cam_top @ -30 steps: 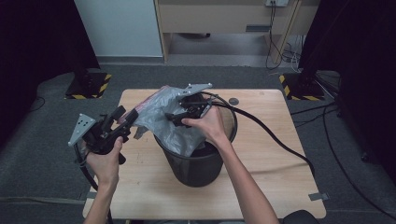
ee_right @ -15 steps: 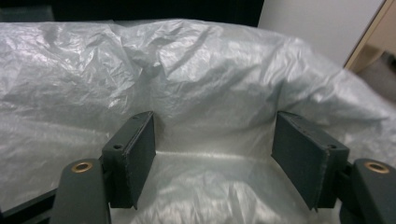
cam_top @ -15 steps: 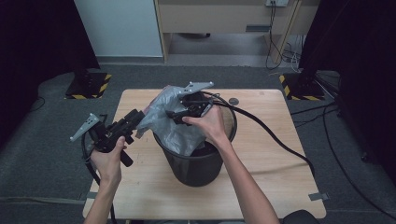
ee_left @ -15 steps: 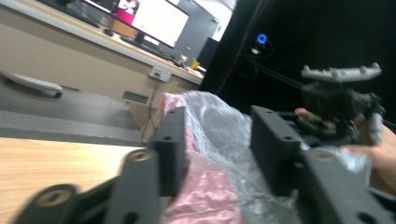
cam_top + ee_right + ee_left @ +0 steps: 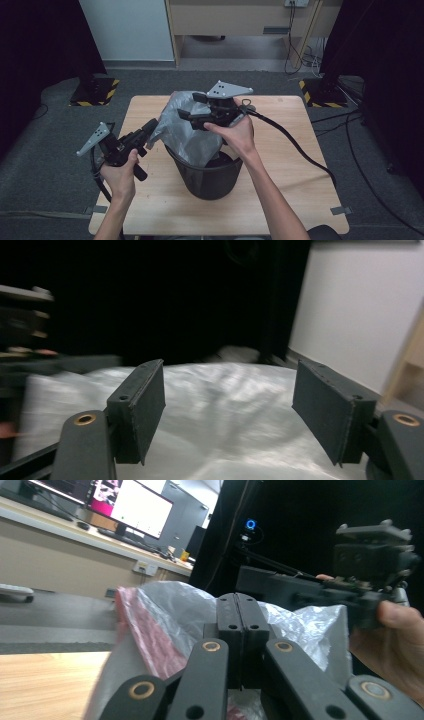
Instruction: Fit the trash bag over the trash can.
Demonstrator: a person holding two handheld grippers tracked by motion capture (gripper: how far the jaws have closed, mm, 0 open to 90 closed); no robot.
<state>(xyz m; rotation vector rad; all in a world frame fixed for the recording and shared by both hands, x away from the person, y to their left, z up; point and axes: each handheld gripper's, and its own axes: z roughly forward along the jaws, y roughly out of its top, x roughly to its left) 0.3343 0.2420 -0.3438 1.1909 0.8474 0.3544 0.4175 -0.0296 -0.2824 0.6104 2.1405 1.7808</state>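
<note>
Black mesh bin (image 5: 210,175) stands upright near the middle of the wooden bench (image 5: 300,200), with a grey plastic bag (image 5: 187,127) half in it: the lower part hangs inside the rim, the rest is bunched up above the rim on the bin's left and far side. Left gripper (image 5: 150,127) sits at the left of the bin, pointing toward the bag's left edge; its jaws have just been closing and now stand pressed together, as the left gripper view shows, pads meeting flat with the bag (image 5: 165,610) right behind and around them. Whether a fold of plastic is pinched between the pads, cannot tell; in the high view the tip touches the bag's edge. A pinkish red patch shows on the bag in the left gripper view, left of the jaws. Right gripper (image 5: 187,117) is held above the bin over the top of the bag, grey plate up, cable (image 5: 295,145) trailing off to the right across the bench. Its jaws stand wide apart in the right gripper view, the bag (image 5: 225,415) lying below and beyond them, not touching either pad. Right hand (image 5: 237,135) wraps the gripper handle over the bin's far rim; left hand (image 5: 120,172) holds its gripper over the bench's left edge.
</note>
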